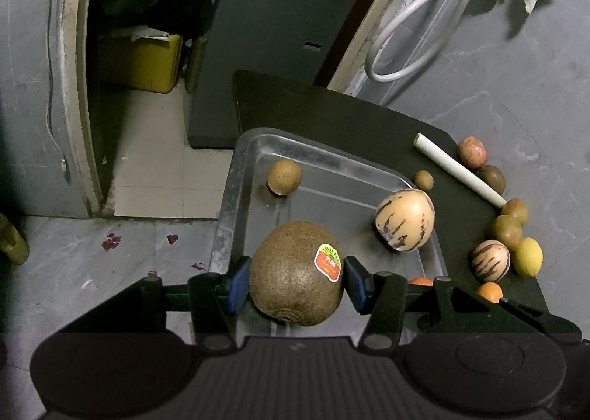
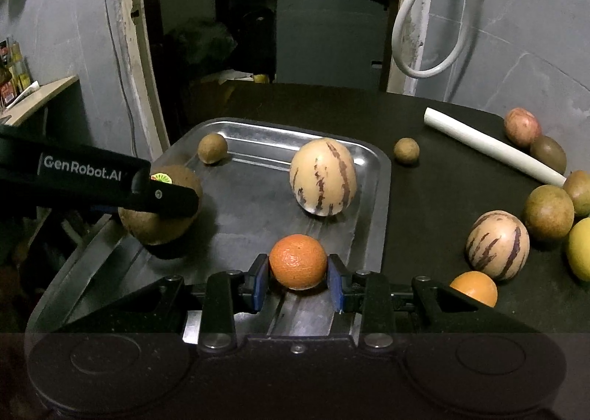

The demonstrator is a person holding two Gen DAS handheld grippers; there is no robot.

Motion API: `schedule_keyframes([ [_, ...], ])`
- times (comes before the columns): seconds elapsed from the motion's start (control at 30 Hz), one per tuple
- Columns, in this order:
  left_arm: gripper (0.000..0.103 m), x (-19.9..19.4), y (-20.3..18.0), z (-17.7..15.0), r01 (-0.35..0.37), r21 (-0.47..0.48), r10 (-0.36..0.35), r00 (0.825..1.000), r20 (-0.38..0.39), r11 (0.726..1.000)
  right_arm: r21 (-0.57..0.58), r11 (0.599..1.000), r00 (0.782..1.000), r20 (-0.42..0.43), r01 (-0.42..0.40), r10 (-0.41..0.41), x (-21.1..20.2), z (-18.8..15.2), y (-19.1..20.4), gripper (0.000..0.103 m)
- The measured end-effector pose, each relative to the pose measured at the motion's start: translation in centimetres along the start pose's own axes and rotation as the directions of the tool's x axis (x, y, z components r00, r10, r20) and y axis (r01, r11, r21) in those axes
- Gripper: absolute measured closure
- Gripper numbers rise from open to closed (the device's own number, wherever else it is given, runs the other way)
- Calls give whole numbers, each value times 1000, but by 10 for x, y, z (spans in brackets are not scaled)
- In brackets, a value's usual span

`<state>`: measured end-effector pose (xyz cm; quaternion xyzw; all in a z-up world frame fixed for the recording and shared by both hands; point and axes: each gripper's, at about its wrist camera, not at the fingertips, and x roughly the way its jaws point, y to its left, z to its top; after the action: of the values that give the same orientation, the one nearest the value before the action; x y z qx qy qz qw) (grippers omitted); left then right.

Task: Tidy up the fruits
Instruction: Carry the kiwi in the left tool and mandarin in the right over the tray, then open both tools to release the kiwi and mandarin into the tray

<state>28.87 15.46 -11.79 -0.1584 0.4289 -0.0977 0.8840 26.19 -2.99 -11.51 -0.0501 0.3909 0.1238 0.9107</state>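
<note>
You had the left gripper [image 1: 297, 281] clamped across the kiwi's [image 1: 297, 272] middle and the right gripper [image 2: 298, 281] pinching the orange [image 2: 298, 261], both low over the tray [image 2: 368, 198]. Both fruits probably bruise easily, so grip gently.

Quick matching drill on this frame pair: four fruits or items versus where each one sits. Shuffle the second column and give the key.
Things:
1. kiwi with sticker
2. orange
3. striped melon
4. white tube

Places:
A. lying on the black table, outside the tray
B. between the right gripper jaws, over the tray's near edge
C. standing free inside the metal tray
D. between the left gripper jaws

Pairs: 1-D, 2-B, 3-C, 4-A
</note>
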Motion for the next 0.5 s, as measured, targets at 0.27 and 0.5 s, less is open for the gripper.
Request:
schedule_keyframes([
  [0.27,44,-1,0,0,-8,8,8,1000,-14,1000,-6,1000,1000,2,2,-2,0,-4,-1,61],
  [0.5,23,-14,-3,-1,5,-26,-5,1000,1,1000,-15,1000,999,35,6,-5,-20,-9,2,45],
])
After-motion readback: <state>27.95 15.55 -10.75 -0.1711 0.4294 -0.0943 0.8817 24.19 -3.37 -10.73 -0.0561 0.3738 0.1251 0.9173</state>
